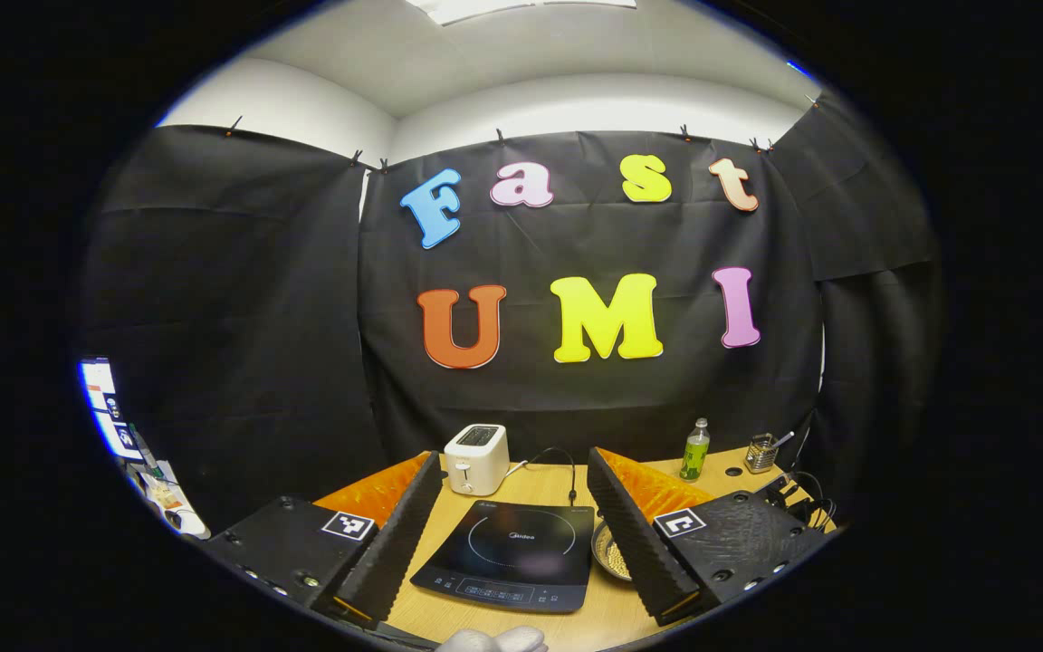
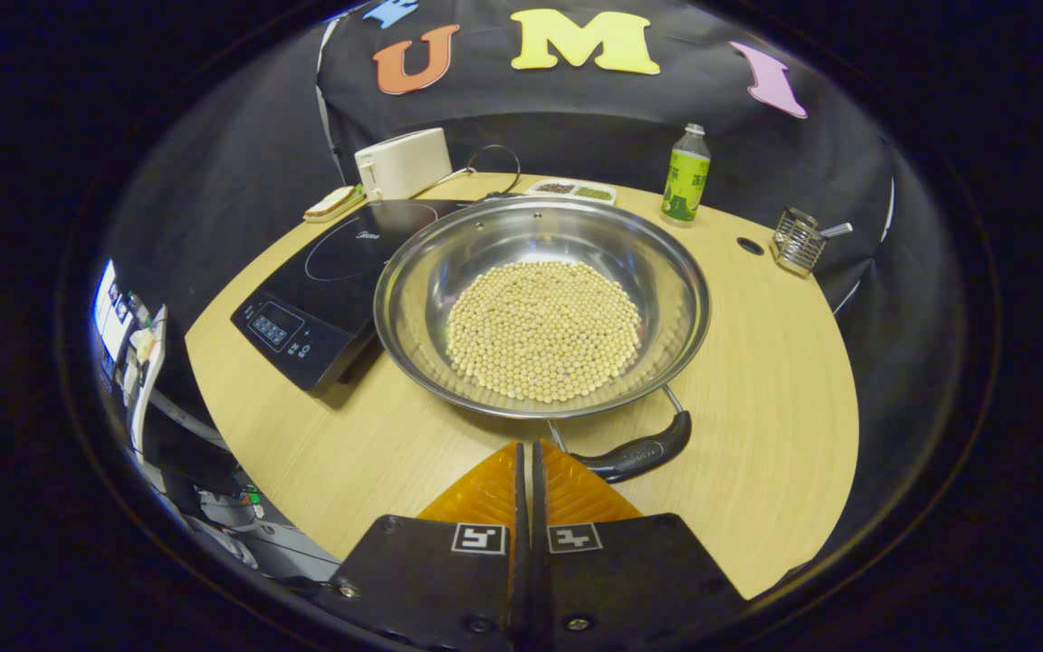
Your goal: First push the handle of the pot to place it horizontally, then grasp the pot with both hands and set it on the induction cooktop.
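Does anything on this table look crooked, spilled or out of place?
Nothing is spilled: the beans all sit inside the pot. The one odd thing is the pot's handle, which sits skewed to one side. The pot stands on the table beside the cooktop.

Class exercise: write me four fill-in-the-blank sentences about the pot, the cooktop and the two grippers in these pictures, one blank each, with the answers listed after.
1. The pot holds small pale round ____.
2. The pot stands on the ____, beside the induction cooktop.
3. The right gripper is ____, its tips near the pot handle.
4. The left gripper is ____.

Answers: beans; table; shut; open
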Demonstrator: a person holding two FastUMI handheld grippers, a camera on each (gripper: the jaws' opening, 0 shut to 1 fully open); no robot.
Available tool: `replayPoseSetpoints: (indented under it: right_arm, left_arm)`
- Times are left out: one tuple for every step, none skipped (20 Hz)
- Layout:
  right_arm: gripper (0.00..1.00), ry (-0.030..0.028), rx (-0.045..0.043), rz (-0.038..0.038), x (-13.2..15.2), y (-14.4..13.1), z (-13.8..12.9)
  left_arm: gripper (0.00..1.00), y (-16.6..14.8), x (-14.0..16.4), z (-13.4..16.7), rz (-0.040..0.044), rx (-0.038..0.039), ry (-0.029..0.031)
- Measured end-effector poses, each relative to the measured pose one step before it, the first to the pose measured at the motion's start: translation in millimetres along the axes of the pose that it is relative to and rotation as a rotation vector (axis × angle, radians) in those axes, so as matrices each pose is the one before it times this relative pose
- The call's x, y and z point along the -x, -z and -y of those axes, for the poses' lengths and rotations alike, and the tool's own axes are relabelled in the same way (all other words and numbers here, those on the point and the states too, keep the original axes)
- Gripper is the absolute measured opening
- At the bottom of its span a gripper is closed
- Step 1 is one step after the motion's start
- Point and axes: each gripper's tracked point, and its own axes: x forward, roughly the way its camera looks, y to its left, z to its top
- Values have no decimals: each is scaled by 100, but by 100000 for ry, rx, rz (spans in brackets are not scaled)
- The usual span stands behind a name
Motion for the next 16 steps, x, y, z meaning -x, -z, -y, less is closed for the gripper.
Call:
replayPoseSetpoints:
  right_arm:
    - [4,415,-282,-21,3,43,349]
    - [4,343,-443,-157,77,11,437]
    - [4,-71,-583,-180,52,-36,401]
    - [4,-453,-131,-99,10,-74,392]
    - [4,-266,199,11,38,-29,409]
    - [4,-417,286,-256,20,-78,501]
    - [4,-546,122,-245,51,-104,622]
    - [0,-582,-156,191,52,-277,648]
    - [4,-391,198,585,37,-209,665]
    - [4,235,229,88,-29,-219,757]
    - [4,211,-18,-59,-154,-177,814]
    - [4,-559,115,-103,-83,-190,632]
    - [4,-523,454,49,30,-94,517]
    - [4,-52,845,40,-128,-285,637]
    - [4,199,909,3,-111,-147,680]
    - [4,94,537,-47,-107,-219,586]
  left_arm:
    - [96,-95,5,198,17,-8,147]
    - [96,42,-103,257,-434,-195,188]
    - [96,25,-164,67,-699,-297,-29]
    - [96,-85,71,259,-325,-311,-412]
    - [96,-100,-34,-14,-29,-254,-832]
    - [96,-72,-94,57,-391,-430,-1494]
    - [96,-112,3,18,-549,-421,-2013]
    - [96,31,-70,354,-939,796,-804]
    - [96,-130,-78,892,-36,1376,358]
    - [96,-135,-115,534,52,569,-272]
    - [96,242,-127,311,-952,-210,-891]
    - [96,227,-50,315,-1315,-106,-809]
    - [96,-29,-43,428,-496,349,-544]
    - [96,-112,29,347,70,337,-710]
    - [96,-107,10,342,-115,65,-514]
    - [96,-5,5,379,-275,-129,-694]
